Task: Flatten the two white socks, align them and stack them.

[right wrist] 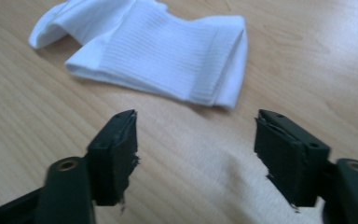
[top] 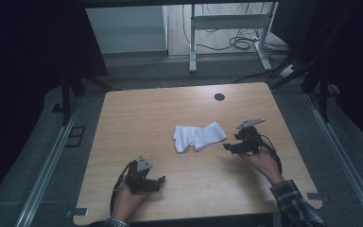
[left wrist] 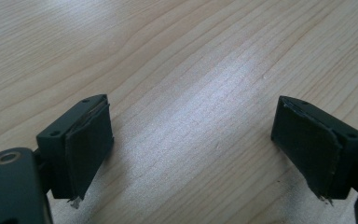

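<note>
A white sock (top: pixel 198 136), folded over itself, lies near the middle of the wooden table (top: pixel 137 118). My right gripper (top: pixel 228 147) hovers just to the right of it and points left toward it. In the right gripper view the sock (right wrist: pixel 168 51) lies a short way beyond the right gripper (right wrist: pixel 196 119), whose jaws stand apart with only bare wood between them. My left gripper (top: pixel 159 182) rests near the front left of the table, held in a hand. In the left gripper view, the left gripper (left wrist: pixel 193 102) is wide open over bare wood.
A dark round grommet (top: pixel 220 97) sits near the table's far edge. Beyond the table stands a metal desk frame (top: pixel 193 42) with cables (top: pixel 241 42) on the floor. Grey rails (top: pixel 52 156) run along both sides of the table.
</note>
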